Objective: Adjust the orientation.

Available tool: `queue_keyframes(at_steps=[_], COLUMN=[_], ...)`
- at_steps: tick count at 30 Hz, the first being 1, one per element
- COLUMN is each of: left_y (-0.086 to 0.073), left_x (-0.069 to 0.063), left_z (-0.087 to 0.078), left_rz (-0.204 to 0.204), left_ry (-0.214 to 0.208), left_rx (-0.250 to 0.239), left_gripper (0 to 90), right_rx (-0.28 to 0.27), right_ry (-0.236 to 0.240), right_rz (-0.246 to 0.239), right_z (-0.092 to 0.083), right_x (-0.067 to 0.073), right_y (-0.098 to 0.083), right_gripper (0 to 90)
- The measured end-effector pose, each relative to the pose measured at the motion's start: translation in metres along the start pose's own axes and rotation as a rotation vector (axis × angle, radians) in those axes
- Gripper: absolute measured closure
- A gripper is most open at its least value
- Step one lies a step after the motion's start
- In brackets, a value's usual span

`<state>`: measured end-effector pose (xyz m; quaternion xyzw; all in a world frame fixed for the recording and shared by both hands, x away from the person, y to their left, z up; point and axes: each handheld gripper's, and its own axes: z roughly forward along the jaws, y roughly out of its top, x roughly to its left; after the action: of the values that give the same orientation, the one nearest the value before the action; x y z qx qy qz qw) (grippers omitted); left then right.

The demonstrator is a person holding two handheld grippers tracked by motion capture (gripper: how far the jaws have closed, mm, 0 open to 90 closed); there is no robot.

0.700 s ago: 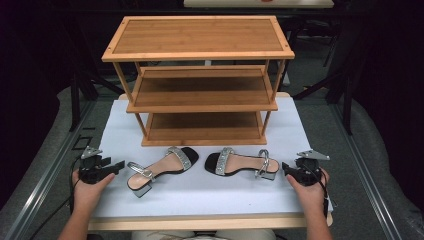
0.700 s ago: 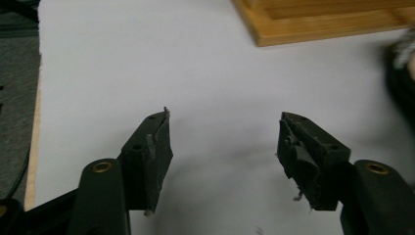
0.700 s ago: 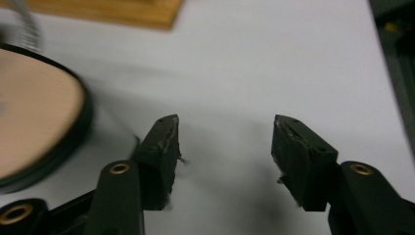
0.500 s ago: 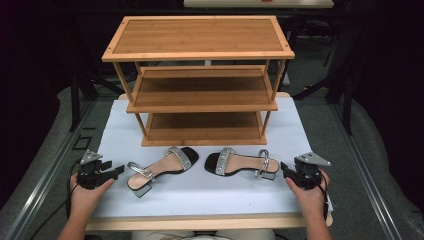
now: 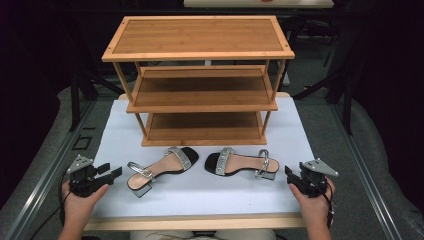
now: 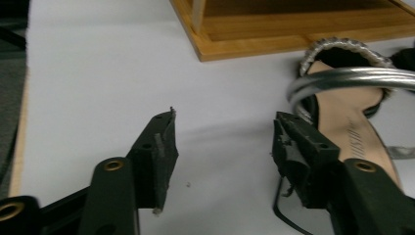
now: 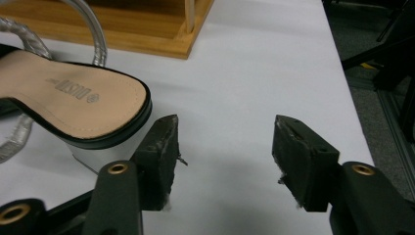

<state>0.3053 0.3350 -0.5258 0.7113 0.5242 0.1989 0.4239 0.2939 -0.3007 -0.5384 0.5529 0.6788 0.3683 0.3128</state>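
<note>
Hidden: the left sandal (image 6: 352, 132) is cut off at the frame's right in the left gripper view; its toe is blocked by its own ankle strap.
Left gripper (image 5: 109, 172): released, nothing between, just beside the left sandal's heel.
Right gripper (image 5: 291, 173): released, near the right sandal (image 5: 242, 163) heel.
Sandals: side by side before the rack (image 5: 200, 75).
Room: bare white mat (image 5: 210, 192) toward the near edge.

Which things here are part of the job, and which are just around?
In the job:
- left sandal, beside the open left gripper
- right sandal, beside the open right gripper
- wooden shoe rack, shelves bare

Just around:
- white table
- dark stands behind
</note>
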Motion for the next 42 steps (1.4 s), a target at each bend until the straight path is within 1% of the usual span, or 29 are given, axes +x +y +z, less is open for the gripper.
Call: queue_keyframes(at_steps=[1, 3, 4, 7, 8, 9, 10, 12, 13, 14, 16, 17, 18, 19, 21, 22, 23, 24, 25, 27, 28, 29, 30, 32, 33, 34, 35, 39, 42], left_y=[0.001, 0.002, 0.002, 0.006, 0.006, 0.01, 0.013, 0.018, 0.022, 0.026, 0.037, 0.045, 0.05, 0.057, 0.072, 0.072, 0.084, 0.09, 0.094, 0.098, 0.098, 0.101, 0.103, 0.106, 0.108, 0.108, 0.112, 0.117, 0.114], left_x=[-0.002, -0.005, -0.005, -0.012, -0.012, -0.015, -0.016, -0.018, -0.019, -0.021, -0.027, -0.031, -0.033, -0.036, -0.041, -0.041, -0.045, -0.049, -0.053, -0.062, -0.062, -0.072, -0.076, -0.083, -0.087, -0.087, -0.094, -0.105, -0.108], left_z=[0.001, 0.003, 0.003, 0.003, 0.003, 0.002, 0.001, 0.0, -0.001, -0.001, -0.001, -0.001, -0.002, -0.003, -0.006, -0.006, -0.006, -0.003, 0.001, 0.01, 0.01, 0.02, 0.026, 0.036, 0.041, 0.041, 0.05, 0.07, 0.086], left_rz=[-0.009, -0.001, -0.001, 0.012, 0.012, 0.023, 0.028, 0.033, 0.04, 0.048, 0.069, 0.085, 0.097, 0.111, 0.127, 0.127, 0.134, 0.135, 0.14, 0.177, 0.177, 0.205, 0.217, 0.243, 0.26, 0.26, 0.293, 0.347, 0.36], left_ry=[-0.019, -0.022, -0.022, -0.032, -0.032, -0.045, -0.053, -0.064, -0.066, -0.071, -0.085, -0.1, -0.098, -0.094, -0.099, -0.099, -0.126, -0.149, -0.156, -0.168, -0.168, -0.186, -0.195, -0.192, -0.187, -0.187, -0.176, -0.178, -0.164], left_rx=[0.031, 0.048, 0.048, 0.046, 0.046, 0.041, 0.039, 0.034, 0.035, 0.032, 0.048, 0.065, 0.075, 0.083, 0.077, 0.077, 0.088, 0.116, 0.141, 0.19, 0.19, 0.257, 0.295, 0.353, 0.385, 0.385, 0.449, 0.603, 0.71], left_gripper=[38.9, 37.6, 37.3, 36.3, 36.1, 36.1, 36.2, 36.2, 36.3, 36.4, 36.5, 37.2, 37.3, 37.3, 37.3, 37.3, 37.1, 36.8, 35.9, 34.6, 32.5, 31.6, 31.1, 29.1, 29.0, 29.0, 29.0, 29.3, 29.5], right_rx=[-0.02, -0.041, -0.058, -0.065, -0.063, -0.058, -0.058, -0.058, -0.06, -0.049, -0.053, -0.066, -0.075, -0.064, -0.066, -0.071, -0.065, -0.071, -0.072, -0.07, -0.089, -0.087, -0.092, -0.075, -0.08, -0.071, -0.072, -0.072, -0.065], right_ry=[0.003, 0.01, 0.018, 0.035, 0.032, 0.009, 0.011, 0.019, 0.028, 0.033, 0.041, 0.042, 0.046, 0.051, 0.057, 0.061, 0.063, 0.063, 0.062, 0.058, 0.064, 0.066, 0.066, 0.066, 0.068, 0.075, 0.075, 0.079, 0.085], right_rz=[0.008, 0.007, 0.004, -0.017, -0.025, -0.03, -0.027, 0.013, 0.031, 0.039, 0.045, 0.044, 0.039, 0.036, 0.032, 0.032, 0.033, 0.038, 0.042, 0.052, 0.065, 0.069, 0.076, 0.079, 0.087, 0.091, 0.097, 0.099, 0.097], right_z=[-0.002, -0.005, -0.005, -0.004, -0.003, -0.002, -0.001, 0.0, 0.0, -0.001, 0.0, 0.0, 0.0, -0.001, -0.001, 0.0, 0.001, 0.002, 0.003, 0.001, 0.001, 0.001, 0.001, 0.0, 0.001, 0.001, 0.001, 0.002, 0.002], right_x=[0.0, 0.002, 0.005, 0.009, 0.01, 0.01, 0.01, 0.007, 0.005, 0.005, 0.006, 0.007, 0.008, 0.008, 0.01, 0.01, 0.01, 0.011, 0.01, 0.009, 0.008, 0.007, 0.006, 0.004, 0.004, 0.003, 0.002, 0.002, 0.002], right_y=[0.002, 0.004, 0.004, 0.004, 0.003, 0.002, 0.002, 0.001, 0.0, 0.0, 0.0, 0.001, 0.001, 0.001, 0.001, 0.001, 0.0, -0.001, -0.001, 0.0, -0.001, -0.001, -0.001, -0.002, -0.002, -0.002, -0.003, -0.003, -0.003], right_gripper=[42.9, 42.4, 41.6, 40.2, 39.6, 39.1, 38.4, 37.1, 36.7, 36.6, 36.2, 36.1, 36.1, 36.1, 36.1, 36.1, 36.1, 36.2, 36.1, 36.1, 36.1, 36.1, 36.1, 36.1, 36.1, 36.1, 36.0, 36.0, 36.0])
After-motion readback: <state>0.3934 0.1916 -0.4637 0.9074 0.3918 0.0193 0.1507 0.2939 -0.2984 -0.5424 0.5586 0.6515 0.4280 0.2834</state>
